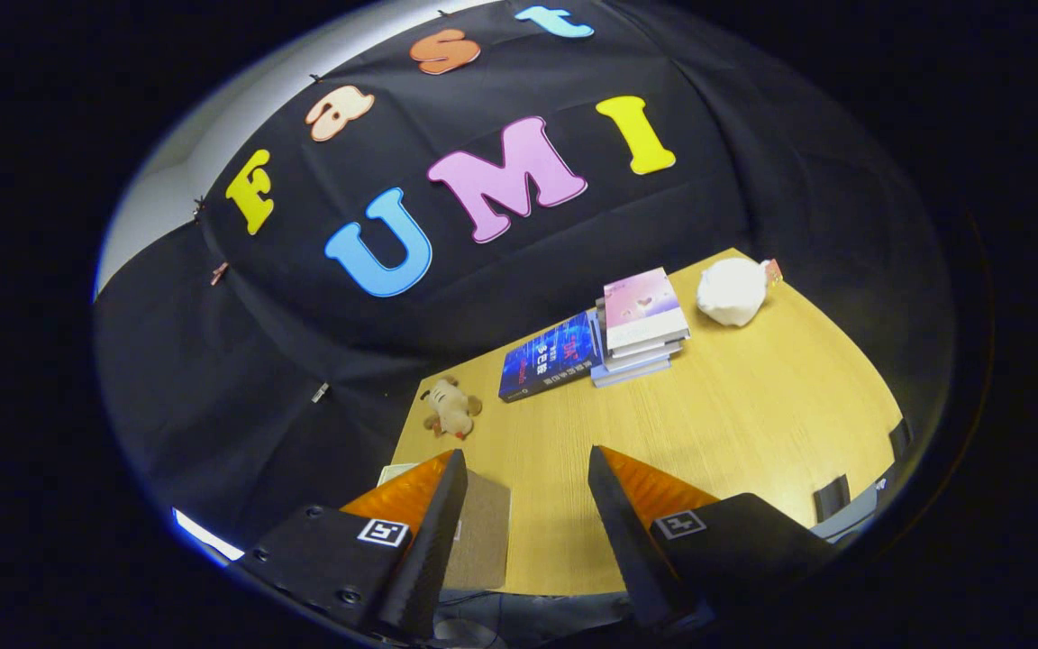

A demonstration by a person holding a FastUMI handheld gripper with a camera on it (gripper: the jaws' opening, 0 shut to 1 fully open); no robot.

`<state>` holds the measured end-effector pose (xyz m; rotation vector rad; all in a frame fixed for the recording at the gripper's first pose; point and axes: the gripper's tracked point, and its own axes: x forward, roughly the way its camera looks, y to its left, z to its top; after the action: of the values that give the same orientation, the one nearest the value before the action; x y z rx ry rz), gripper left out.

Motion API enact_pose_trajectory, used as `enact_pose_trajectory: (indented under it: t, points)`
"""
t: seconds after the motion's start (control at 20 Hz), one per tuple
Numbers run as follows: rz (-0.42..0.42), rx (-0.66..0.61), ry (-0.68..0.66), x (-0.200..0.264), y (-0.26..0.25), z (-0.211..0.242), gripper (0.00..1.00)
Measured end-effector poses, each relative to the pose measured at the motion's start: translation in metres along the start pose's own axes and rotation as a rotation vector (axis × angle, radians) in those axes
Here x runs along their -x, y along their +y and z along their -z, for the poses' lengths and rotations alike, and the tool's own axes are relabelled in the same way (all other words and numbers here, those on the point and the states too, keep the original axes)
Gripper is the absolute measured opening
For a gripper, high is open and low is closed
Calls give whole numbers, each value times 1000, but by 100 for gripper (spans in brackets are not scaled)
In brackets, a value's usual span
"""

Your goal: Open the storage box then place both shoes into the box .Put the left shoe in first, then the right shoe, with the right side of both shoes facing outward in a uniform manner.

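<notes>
The blue book (548,357) lying on the tabletop (735,406) carries pale lettering on its cover, too small and skewed to read. The pink-covered book (643,306) topping the stack beside it shows no legible title. Each side of the gripper (526,469) bears a square black-and-white marker, not text.

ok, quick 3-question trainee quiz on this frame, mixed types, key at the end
1. True or false: the gripper has its fingers shut on a book.
2. Multiple choice: what lies beyond the stack of books, near the table's far corner? A) a white plush toy B) a mug C) a shoe
3. Fill in: just ahead of the left-hand finger lies a small ____ toy.

Key:
1. False; the fingers are open, gripping nothing.
2. A, the white plush toy.
3. Dog-like plush.
</notes>
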<state>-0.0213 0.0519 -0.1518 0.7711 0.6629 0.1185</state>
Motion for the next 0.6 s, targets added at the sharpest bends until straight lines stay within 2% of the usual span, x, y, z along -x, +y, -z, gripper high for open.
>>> enact_pose_trajectory:
  t: [0.2, 0.6]
  points:
    - [-2, 96, -72, 6, 9, -18, 83]
    - [10, 164, -126, 16, 13, -32, 84]
